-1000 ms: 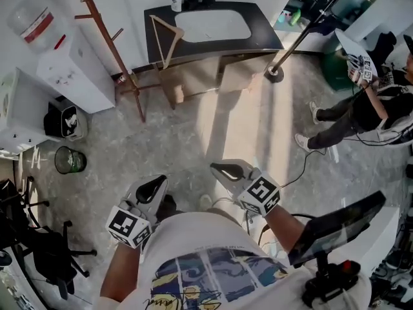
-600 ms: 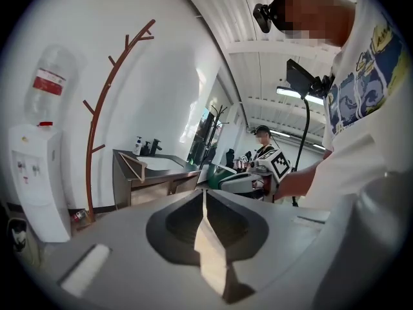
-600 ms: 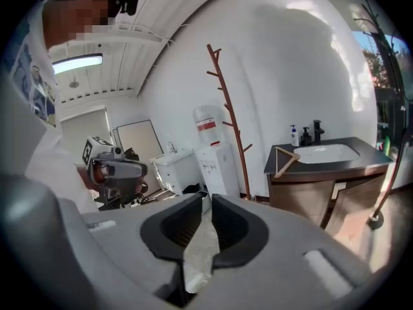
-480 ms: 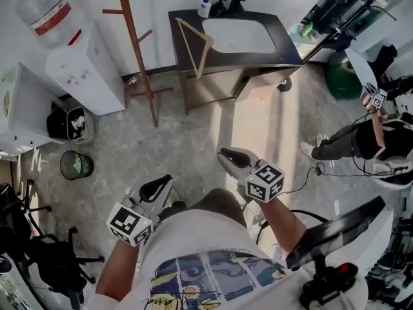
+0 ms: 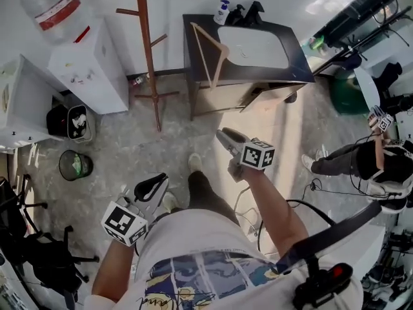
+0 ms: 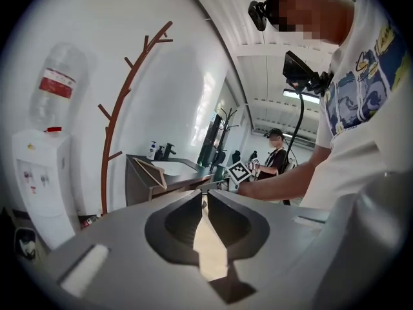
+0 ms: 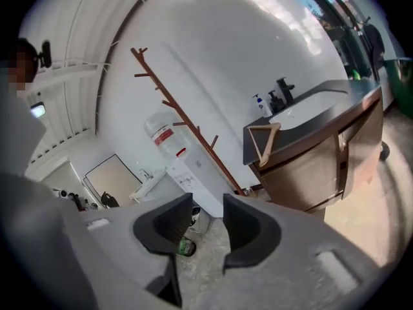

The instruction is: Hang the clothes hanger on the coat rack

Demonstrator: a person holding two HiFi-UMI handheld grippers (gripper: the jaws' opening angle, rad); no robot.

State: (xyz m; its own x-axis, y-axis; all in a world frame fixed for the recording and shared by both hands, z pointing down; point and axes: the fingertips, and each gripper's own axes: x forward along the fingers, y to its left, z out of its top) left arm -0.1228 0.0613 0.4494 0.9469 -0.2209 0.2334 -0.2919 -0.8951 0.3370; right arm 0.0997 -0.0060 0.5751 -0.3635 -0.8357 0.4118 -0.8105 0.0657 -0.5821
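Observation:
A wooden clothes hanger [image 5: 210, 46] leans on the front left corner of the dark sink cabinet [image 5: 284, 70]. It also shows in the left gripper view as the hanger [image 6: 150, 172] and in the right gripper view as the hanger [image 7: 264, 142]. The brown branched coat rack [image 5: 146, 50] stands just left of the cabinet, against the wall. My right gripper [image 5: 224, 135] reaches toward the cabinet, well short of the hanger, its jaws opening with nothing between them. My left gripper [image 5: 153, 185] stays low beside my body, shut and empty.
A white water dispenser [image 5: 87, 60] stands left of the rack, with a black bin [image 5: 68, 121] and a round wastebasket [image 5: 72, 165] beside it. An office chair [image 5: 39, 250] is at lower left. Another person [image 5: 368, 160] sits at right.
I have stepped toward the cabinet and rack. The right gripper has stretched forward, rolled and opened its jaws. The left gripper has moved along with my body, still shut.

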